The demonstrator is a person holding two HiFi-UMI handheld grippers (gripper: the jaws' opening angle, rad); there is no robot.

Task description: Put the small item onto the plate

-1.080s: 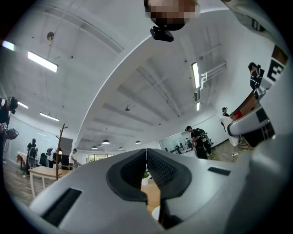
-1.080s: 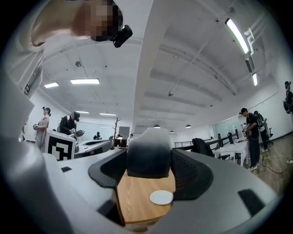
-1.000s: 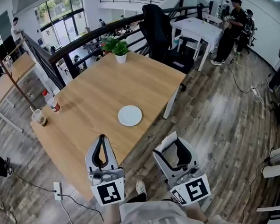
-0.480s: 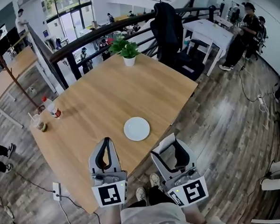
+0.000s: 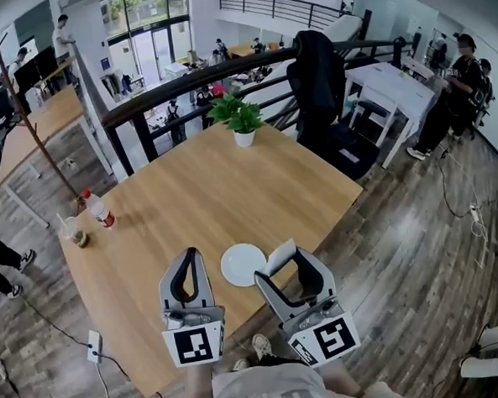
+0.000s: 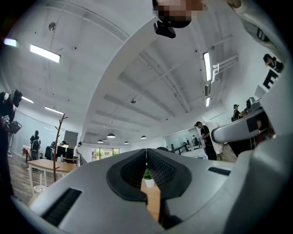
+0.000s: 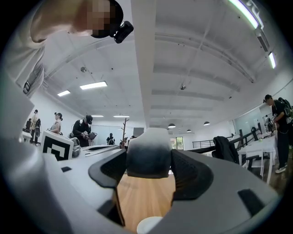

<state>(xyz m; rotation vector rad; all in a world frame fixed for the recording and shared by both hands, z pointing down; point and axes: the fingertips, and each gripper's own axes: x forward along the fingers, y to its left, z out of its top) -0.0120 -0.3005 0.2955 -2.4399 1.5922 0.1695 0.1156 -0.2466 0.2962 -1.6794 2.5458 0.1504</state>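
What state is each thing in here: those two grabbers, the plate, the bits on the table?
left gripper: shut, empty.
right gripper: shut on the small white item.
small white item: held, not yet on the plate.
plate: empty, flat on the table.
bottle: upright, capped.
potted plant: upright.

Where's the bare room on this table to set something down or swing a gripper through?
The middle of the light wooden table is bare, from the potted green plant at the far edge to the empty round white plate at the near edge. Only the left edge is crowded: a red-capped bottle and a cup.
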